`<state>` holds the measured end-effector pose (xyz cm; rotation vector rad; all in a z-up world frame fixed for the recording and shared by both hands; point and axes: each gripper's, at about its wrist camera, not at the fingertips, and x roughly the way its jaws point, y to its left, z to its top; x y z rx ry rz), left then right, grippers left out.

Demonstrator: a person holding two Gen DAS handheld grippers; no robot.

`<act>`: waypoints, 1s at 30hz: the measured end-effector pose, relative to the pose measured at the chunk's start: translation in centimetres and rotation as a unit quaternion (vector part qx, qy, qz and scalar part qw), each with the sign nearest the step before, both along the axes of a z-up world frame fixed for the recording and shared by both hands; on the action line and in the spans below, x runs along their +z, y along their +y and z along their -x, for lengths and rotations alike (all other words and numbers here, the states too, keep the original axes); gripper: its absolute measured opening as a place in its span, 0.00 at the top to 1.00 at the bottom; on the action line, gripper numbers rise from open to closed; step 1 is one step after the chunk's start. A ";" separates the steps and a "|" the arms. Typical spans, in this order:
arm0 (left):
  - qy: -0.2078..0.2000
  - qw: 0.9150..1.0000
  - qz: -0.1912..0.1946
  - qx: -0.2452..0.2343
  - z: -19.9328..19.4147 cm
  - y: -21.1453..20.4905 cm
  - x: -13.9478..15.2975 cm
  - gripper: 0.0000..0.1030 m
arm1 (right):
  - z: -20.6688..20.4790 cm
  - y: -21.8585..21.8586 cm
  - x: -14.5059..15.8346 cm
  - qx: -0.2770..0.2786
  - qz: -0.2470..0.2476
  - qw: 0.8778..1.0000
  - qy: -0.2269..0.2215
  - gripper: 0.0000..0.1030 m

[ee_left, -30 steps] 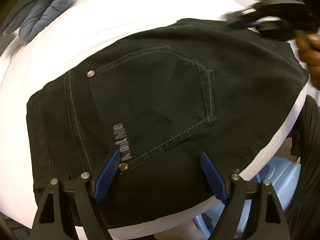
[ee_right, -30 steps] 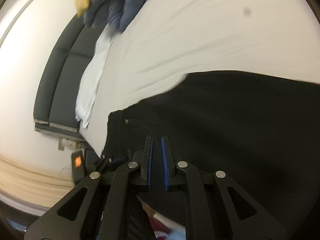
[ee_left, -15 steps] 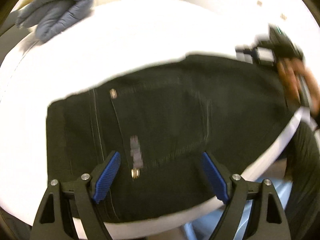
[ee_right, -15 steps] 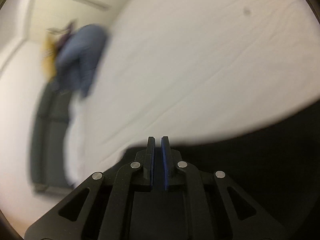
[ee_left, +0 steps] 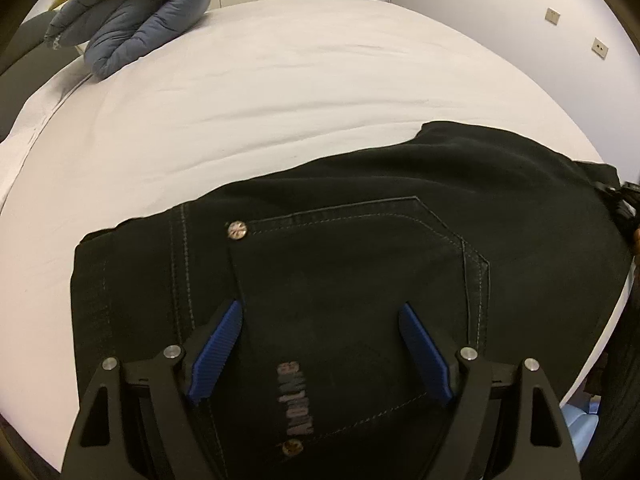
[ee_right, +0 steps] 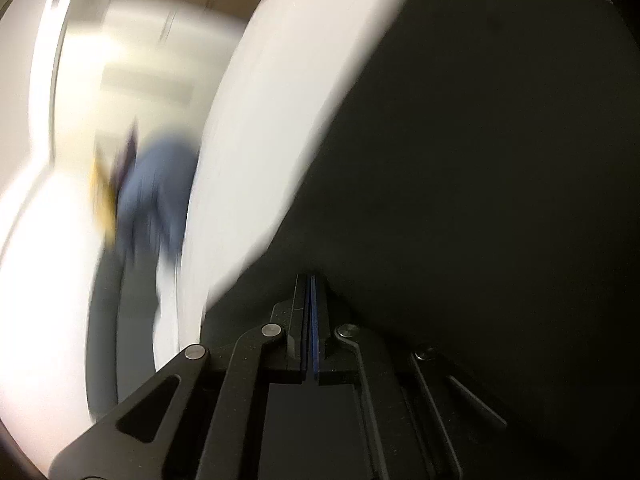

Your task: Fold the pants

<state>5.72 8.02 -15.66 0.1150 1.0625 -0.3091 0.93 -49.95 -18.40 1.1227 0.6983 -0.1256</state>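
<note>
The black pants [ee_left: 360,264] lie flat on the white bed [ee_left: 280,80], lower in the left wrist view than a second ago, with more sheet beyond them. The left gripper [ee_left: 320,356] hovers wide open above the back pocket [ee_left: 360,300], its jaws closing slightly, gripping nothing. The right gripper [ee_right: 311,320], previously a sliver apart, is now fully closed at the pants' edge; whether cloth is pinched I cannot tell. A blue quilted jacket [ee_left: 132,8] lies far ahead-left.
</note>
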 end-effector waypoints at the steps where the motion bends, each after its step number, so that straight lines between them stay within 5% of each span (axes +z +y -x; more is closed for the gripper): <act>1: -0.003 1.000 0.003 0.007 0.2 0.3 0.2 0.20 | 1.9 -3.1 1.2 -0.056 0.009 0.998 -0.004 1.00; 3: -0.011 1.000 0.003 0.025 0.4 0.7 0.8 0.20 | 4.7 -6.3 3.7 -0.141 0.028 0.990 -0.002 0.91; 5: -0.022 0.999 0.003 0.032 0.9 -0.9 1.8 0.20 | 5.9 -6.6 5.9 -0.154 0.026 0.987 -0.034 0.91; 8: -0.036 0.999 0.012 0.007 1.1 -4.9 2.7 0.20 | 3.2 -1.0 6.8 -0.048 -0.021 0.996 -0.077 0.91; 11: -0.030 0.999 0.005 -0.021 0.6 -8.2 2.4 0.20 | -2.2 8.1 5.7 0.114 -0.040 0.991 -0.057 0.91; 15: 0.004 1.000 0.007 -0.018 -1.0 -9.8 -0.2 0.20 | -7.8 14.7 2.4 0.187 -0.066 0.980 -0.027 0.91; 17: 0.011 1.000 0.014 -0.009 -1.4 -9.2 -1.1 0.20 | -9.9 13.8 0.0 0.155 -0.055 0.986 0.004 0.96; 19: 0.008 1.000 0.025 -0.008 -1.5 -8.6 -1.2 0.20 | -9.8 7.9 -1.1 0.099 -0.077 0.992 -0.012 1.00; 23: 0.001 0.999 0.033 -0.006 -1.2 -7.1 -1.0 0.20 | -4.7 -3.5 1.5 -0.074 -0.040 0.995 -0.049 1.00; 26: -0.004 0.999 0.033 0.009 -1.0 -6.1 -0.7 0.20 | 0.5 -10.4 5.5 -0.174 0.026 0.984 0.002 0.92; 30: -0.017 0.998 0.058 0.015 0.0 -7.4 0.7 0.20 | 4.0 -8.1 8.5 -0.127 -0.012 0.988 -0.085 0.92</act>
